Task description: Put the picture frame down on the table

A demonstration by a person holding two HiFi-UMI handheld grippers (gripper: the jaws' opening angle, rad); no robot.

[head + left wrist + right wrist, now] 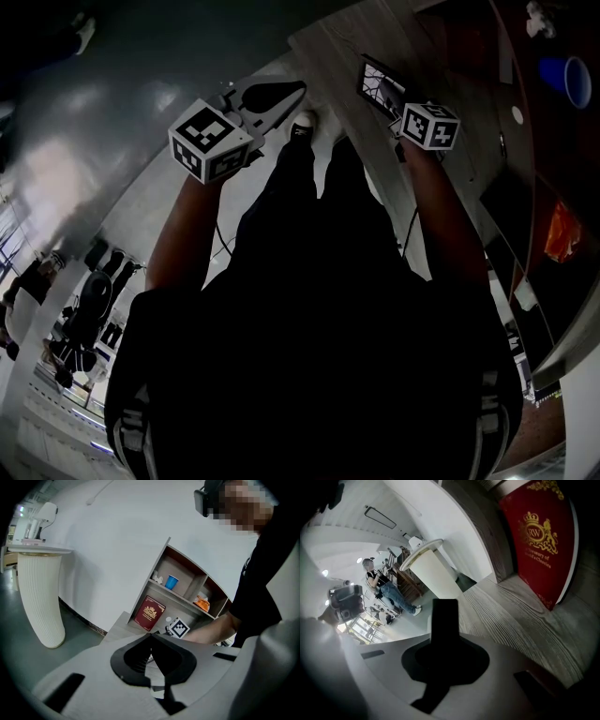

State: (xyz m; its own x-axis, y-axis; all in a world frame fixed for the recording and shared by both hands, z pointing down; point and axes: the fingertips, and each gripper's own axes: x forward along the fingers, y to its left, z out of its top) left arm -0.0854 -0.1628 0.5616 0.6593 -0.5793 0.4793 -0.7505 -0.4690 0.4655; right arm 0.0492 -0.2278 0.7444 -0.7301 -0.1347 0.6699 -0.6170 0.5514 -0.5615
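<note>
Holding the thin dark picture frame tight, edge-on, in the shut jaws of the right gripper, over the grey wood table, away from its back edge. Hard to tell whether touching the top. Closed with nothing inside: left gripper, off the table's side. Leaning at the table's back edge: red book.

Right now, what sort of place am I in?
Probably an indoor office or studio: a grey wood-grain table, an open wooden shelf unit holding a blue plastic cup, and a white ribbed pedestal table nearby.
</note>
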